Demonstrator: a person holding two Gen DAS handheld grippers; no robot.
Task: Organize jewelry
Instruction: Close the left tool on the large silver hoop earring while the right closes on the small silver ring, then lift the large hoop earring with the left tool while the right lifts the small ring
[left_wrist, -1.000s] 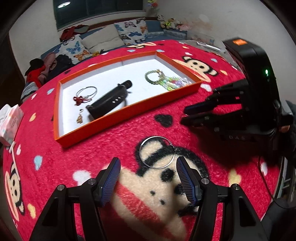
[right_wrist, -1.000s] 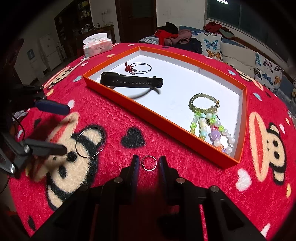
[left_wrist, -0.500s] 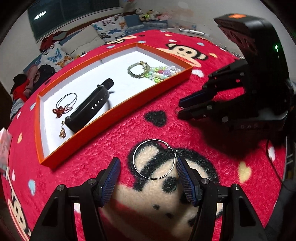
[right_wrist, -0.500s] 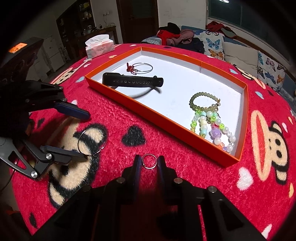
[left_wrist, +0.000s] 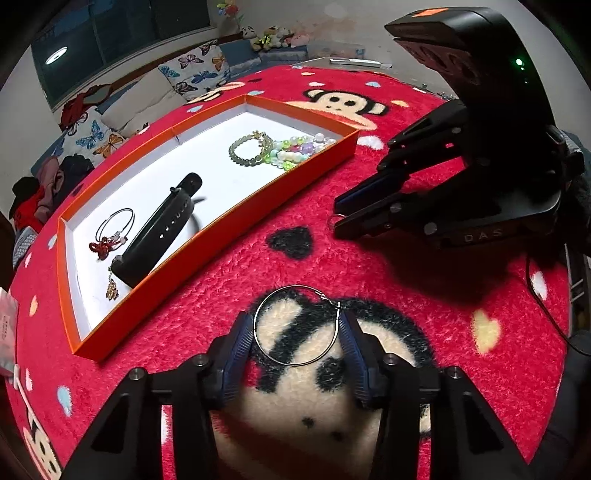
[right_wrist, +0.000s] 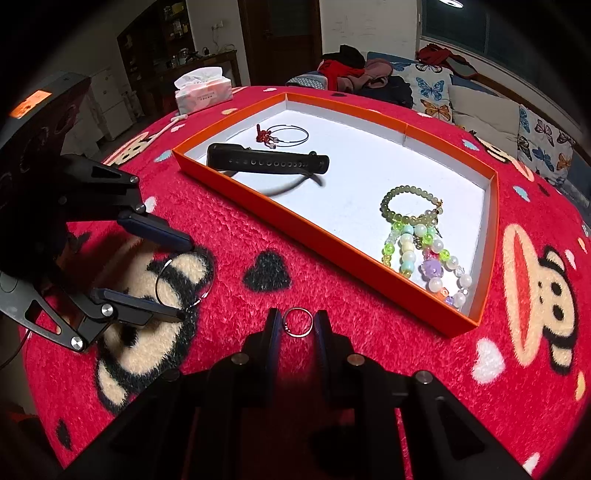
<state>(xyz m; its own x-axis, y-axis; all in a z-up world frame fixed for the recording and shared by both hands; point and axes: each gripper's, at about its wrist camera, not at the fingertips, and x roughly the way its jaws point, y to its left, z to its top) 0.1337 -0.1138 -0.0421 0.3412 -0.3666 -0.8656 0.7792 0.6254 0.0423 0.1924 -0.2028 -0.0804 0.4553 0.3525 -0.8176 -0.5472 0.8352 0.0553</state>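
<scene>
Left gripper (left_wrist: 295, 332) jaws, wide a second ago, closing on large silver wire hoop (left_wrist: 296, 325); right gripper (right_wrist: 297, 325) narrow, holding small silver ring (right_wrist: 298, 322).

Red monkey-print cloth (right_wrist: 369, 350) — orange tray (right_wrist: 369, 264), hoop (left_wrist: 295, 325), small ring (right_wrist: 298, 322), tissues (right_wrist: 203, 92).

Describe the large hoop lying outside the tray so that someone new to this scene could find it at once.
Start at the orange tray on the red plush monkey-print cloth. Outside its long near wall, on the cream monkey face, lies the large silver hoop, between the closing blue pads of the left gripper. It is far wider than the small ring in the right gripper.
</scene>
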